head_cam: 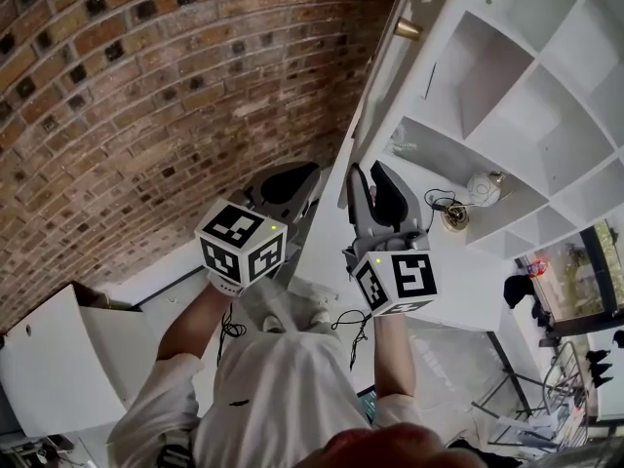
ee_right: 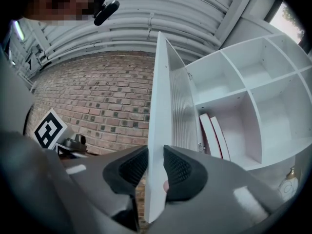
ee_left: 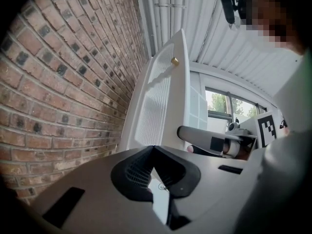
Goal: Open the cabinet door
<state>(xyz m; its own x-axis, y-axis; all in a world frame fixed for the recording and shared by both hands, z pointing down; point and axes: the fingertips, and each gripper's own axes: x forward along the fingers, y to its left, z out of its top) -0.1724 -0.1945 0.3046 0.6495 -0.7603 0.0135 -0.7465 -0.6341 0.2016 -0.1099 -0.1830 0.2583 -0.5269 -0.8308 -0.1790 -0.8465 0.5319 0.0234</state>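
Note:
The white cabinet door (ee_right: pixel 158 130) stands ajar, edge-on to my right gripper (ee_right: pixel 156 162), whose dark ribbed pads sit against both faces of its free edge. In the head view the right gripper (head_cam: pixel 368 171) reaches up to the door's lower edge (head_cam: pixel 375 86), below the brass knob (head_cam: pixel 407 29). My left gripper (head_cam: pixel 310 178) hangs beside it on the brick-wall side, apart from the door. Its pads (ee_left: pixel 153 150) meet at the tips with nothing between them. From there the door's slatted face (ee_left: pixel 161 106) and knob (ee_left: pixel 174 61) rise ahead.
A brick wall (head_cam: pixel 146 96) runs close on the door's left. White open shelves (head_cam: pixel 526 76) lie behind the door, with a round ornament (head_cam: pixel 483 188) and upright books (ee_right: pixel 212 135). A white box (head_cam: pixel 58 359) sits at the lower left.

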